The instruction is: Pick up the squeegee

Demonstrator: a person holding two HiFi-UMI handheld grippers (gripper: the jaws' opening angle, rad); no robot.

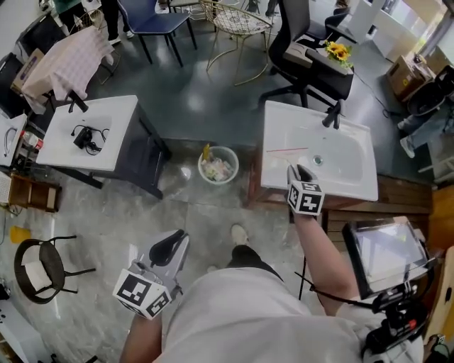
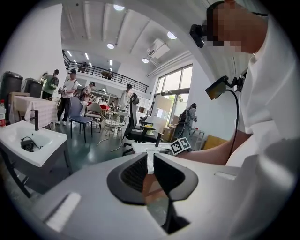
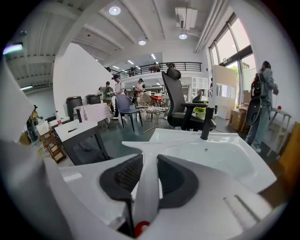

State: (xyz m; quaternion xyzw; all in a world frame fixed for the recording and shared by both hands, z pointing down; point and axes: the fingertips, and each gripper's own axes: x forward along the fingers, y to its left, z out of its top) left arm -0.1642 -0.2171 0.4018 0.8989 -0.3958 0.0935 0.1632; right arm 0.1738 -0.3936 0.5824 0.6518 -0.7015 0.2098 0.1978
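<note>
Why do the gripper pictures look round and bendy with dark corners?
Left gripper view and right gripper view: wide-angle lenses curve the ceiling beams and leave black corners. Right gripper view: ceiling lights glare; the squeegee looks stretched up close. Head view: straighter, evenly lit.

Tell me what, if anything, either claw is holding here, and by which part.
The right claw holds a white squeegee by its handle, with the blade end pointing toward the sink. The left claw holds nothing.

Two tools (image 1: 170,249) (image 1: 301,173), two white sinks (image 1: 122,113) (image 1: 340,188), two black faucets (image 1: 76,104) (image 1: 332,115), one squeegee (image 3: 146,180), one waste bin (image 1: 218,164).
</note>
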